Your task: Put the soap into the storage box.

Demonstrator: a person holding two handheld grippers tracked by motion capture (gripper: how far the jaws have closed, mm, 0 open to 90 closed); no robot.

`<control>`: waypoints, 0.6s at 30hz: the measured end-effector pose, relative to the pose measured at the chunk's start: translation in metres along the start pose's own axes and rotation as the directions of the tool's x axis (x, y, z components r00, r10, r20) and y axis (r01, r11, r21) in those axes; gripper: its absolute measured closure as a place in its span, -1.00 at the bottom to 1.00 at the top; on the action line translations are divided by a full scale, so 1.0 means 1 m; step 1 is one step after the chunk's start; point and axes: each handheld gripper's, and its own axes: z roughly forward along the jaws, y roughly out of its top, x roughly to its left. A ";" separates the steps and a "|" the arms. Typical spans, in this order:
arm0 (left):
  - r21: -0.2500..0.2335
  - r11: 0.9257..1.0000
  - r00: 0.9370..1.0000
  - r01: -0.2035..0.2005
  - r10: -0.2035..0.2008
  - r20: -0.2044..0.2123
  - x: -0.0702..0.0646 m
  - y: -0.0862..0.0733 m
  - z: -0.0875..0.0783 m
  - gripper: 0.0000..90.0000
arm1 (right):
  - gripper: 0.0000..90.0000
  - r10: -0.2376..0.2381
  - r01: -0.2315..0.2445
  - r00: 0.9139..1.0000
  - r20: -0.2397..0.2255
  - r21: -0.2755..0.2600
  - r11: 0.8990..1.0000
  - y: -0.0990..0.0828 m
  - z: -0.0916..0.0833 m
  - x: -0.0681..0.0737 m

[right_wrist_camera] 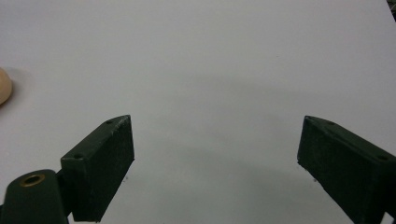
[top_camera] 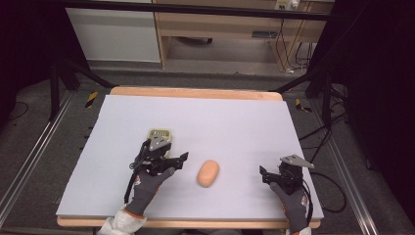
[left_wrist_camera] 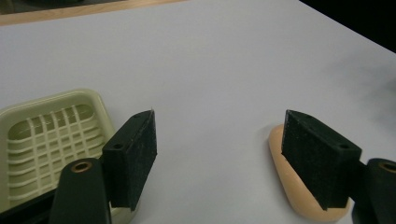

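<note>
Peach oval soap bar [top_camera: 208,173], long axis running away from the person, just right of the wide-open, empty left gripper [top_camera: 172,162]; right gripper [top_camera: 265,176] equally agape, farther.

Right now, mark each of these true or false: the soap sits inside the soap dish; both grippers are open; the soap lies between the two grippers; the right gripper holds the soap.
1. The soap sits inside the soap dish. False: it lies on the bare white table top, apart from the dish.
2. Both grippers are open. True: the left gripper and the right gripper each have their jaws spread with nothing between.
3. The soap lies between the two grippers. True, in the high view.
4. The right gripper holds the soap. False: it is apart from the soap.
</note>
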 end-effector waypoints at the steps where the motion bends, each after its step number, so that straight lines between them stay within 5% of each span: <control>1: 0.000 1.000 1.000 -0.002 0.002 0.001 -0.001 0.001 0.001 -0.43 | -0.75 0.000 0.000 1.000 0.000 0.000 1.000 0.000 0.000 0.000; 18: 0.025 0.999 0.999 -0.040 0.039 0.022 -0.023 0.002 0.019 -0.44 | -0.75 0.003 -0.003 1.000 0.001 -0.003 1.000 0.001 0.000 0.000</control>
